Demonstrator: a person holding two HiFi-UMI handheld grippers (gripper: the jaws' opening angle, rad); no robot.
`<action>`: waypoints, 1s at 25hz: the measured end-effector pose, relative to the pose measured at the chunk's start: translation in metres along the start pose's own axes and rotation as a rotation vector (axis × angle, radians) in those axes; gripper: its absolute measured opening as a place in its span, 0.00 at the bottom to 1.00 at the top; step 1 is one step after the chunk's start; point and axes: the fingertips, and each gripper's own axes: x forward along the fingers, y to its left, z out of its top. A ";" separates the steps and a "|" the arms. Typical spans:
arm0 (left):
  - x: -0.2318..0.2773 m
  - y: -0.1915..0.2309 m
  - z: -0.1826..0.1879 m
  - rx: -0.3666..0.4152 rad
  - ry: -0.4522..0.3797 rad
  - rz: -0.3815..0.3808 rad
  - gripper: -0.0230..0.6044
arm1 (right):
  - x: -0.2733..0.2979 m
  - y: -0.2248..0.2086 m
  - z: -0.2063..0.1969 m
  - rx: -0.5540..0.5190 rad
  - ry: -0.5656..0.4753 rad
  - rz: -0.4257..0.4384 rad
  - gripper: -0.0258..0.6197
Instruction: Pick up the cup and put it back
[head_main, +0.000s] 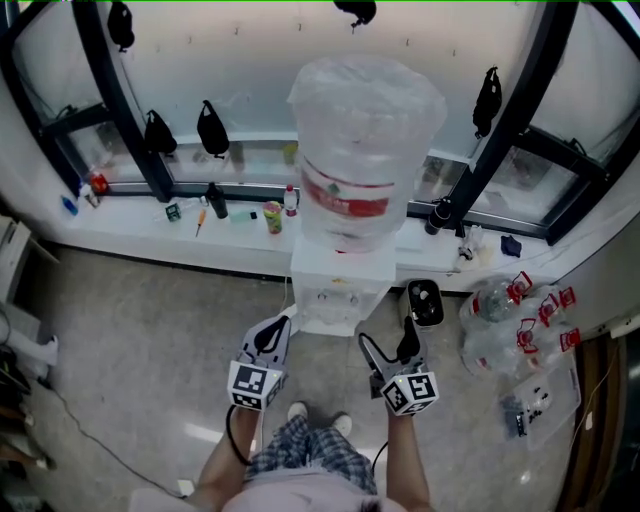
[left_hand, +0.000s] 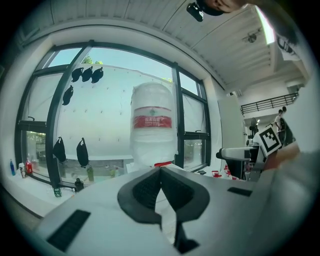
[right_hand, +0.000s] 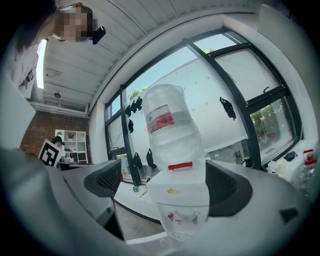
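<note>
The right claw (right_hand: 167, 185) stands wide open, with nothing between its jaws but the view ahead, which the water dispenser (right_hand: 182, 200) fills. The left claw (left_hand: 161, 172) is closed on nothing, its dark pads meeting in a narrow V. In the head view both are held low and close to the body, the left claw (head_main: 268, 340) and the right claw (head_main: 388, 350) side by side just short of the dispenser's front (head_main: 335, 290).

The step in hand looks like the approach. The open right claw is the natural one to reach with, and it is already lined up on the tap recess. It would do well to go in level and low, under the two taps (right_hand: 170, 216), straddle the cup about its middle and close gently. A thin cup would likely buckle or slip if pinched at the rim. The left claw is best kept clear.

As for the cup itself, none can be made out in any view. The recess shows only the taps and a pale grille (right_hand: 180, 235) below them, so the cup's place, shape and material cannot be told. The big wrapped water bottle (head_main: 365, 150) with a red label sits above, and small bottles and a can (head_main: 273, 217) line the window ledge (head_main: 130, 225) behind.
</note>
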 end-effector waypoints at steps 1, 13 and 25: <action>0.003 0.000 -0.002 0.000 0.001 0.001 0.08 | 0.001 -0.002 0.000 -0.002 0.002 0.004 0.84; 0.040 -0.015 -0.045 0.004 0.020 0.054 0.08 | 0.022 -0.041 -0.035 -0.014 0.052 0.094 0.84; 0.091 -0.008 -0.219 0.046 -0.020 0.028 0.08 | 0.035 -0.094 -0.233 -0.043 0.089 0.146 0.84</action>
